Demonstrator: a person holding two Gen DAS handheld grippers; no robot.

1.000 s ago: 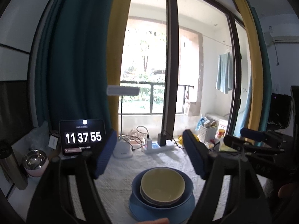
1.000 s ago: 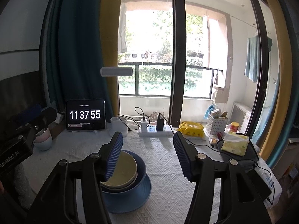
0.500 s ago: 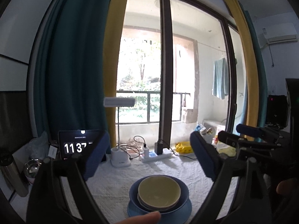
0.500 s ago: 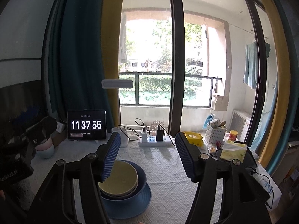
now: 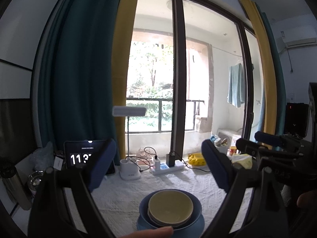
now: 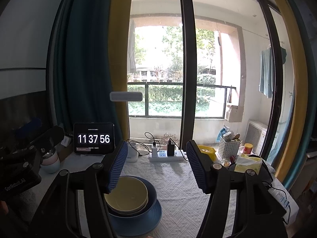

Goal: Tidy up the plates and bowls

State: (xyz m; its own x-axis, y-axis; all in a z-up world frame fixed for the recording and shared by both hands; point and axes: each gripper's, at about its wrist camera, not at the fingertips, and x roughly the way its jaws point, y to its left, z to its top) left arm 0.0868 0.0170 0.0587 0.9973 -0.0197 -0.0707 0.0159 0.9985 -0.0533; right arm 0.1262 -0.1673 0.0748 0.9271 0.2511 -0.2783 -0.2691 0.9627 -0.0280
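Left wrist view: the left gripper (image 5: 158, 168) points level over a white textured tablecloth (image 5: 122, 194), its blue-padded jaws standing wide apart with nothing between them. Below and ahead of the jaws sits the stack: a pale yellow ceramic bowl (image 5: 170, 206) nested in a dark blue bowl (image 5: 195, 212), which rests on a round blue plate (image 5: 141, 223). A fingertip (image 5: 150, 233) shows at the bottom edge, just in front of the plate's near rim. Behind the stack, toward the window, stand a white desk lamp (image 5: 129, 170) and a white power strip (image 5: 166, 166); left of the stack a black tablet clock (image 5: 79, 157) is partly hidden by the left jaw. The right gripper (image 5: 273, 148) shows right of the stack, apart from it.

Right wrist view: the right gripper (image 6: 154, 166) tilts slightly down, jaws apart and gripping nothing. The yellow bowl (image 6: 126, 198), blue bowl (image 6: 151, 196) and plate (image 6: 154, 216) lie left of its centre line, the left pad (image 6: 116, 166) overlapping the bowl's rim in view; contact cannot be told. Right of the stack sit a white basket (image 6: 227, 148) and a yellow tissue pack (image 6: 247, 163).
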